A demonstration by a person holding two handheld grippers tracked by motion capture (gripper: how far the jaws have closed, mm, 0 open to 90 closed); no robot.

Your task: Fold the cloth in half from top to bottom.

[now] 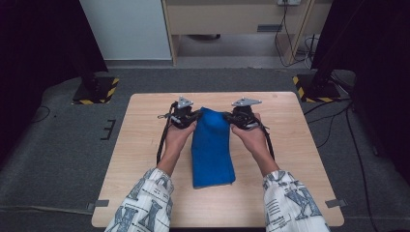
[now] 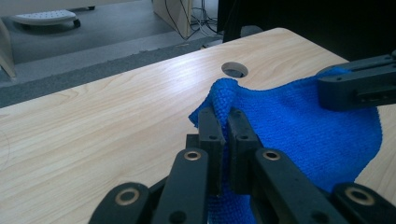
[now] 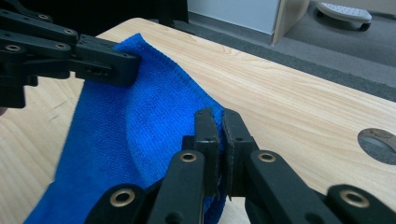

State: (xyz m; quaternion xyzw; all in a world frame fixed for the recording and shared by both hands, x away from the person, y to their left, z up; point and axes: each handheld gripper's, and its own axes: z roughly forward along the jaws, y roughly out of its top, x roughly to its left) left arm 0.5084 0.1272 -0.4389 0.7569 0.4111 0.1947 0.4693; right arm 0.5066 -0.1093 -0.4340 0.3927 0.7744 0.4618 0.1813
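A blue cloth (image 1: 212,150) lies lengthwise down the middle of the wooden table (image 1: 145,159), folded into a narrow strip. My left gripper (image 1: 189,117) is shut on the cloth's far left corner, and the blue cloth (image 2: 299,126) bunches up between its jaws at my left gripper (image 2: 223,122). My right gripper (image 1: 232,118) is shut on the far right corner. In the right gripper view the blue cloth (image 3: 135,126) is pinched at its edge by my right gripper (image 3: 220,122). The far end is lifted slightly off the table between the two grippers.
A round cable hole (image 2: 235,69) sits in the tabletop near the far edge, also seen as the cable hole (image 3: 380,142). Black stands with yellow-striped bases (image 1: 94,89) flank the table on the floor. A wooden cabinet (image 1: 232,19) stands behind.
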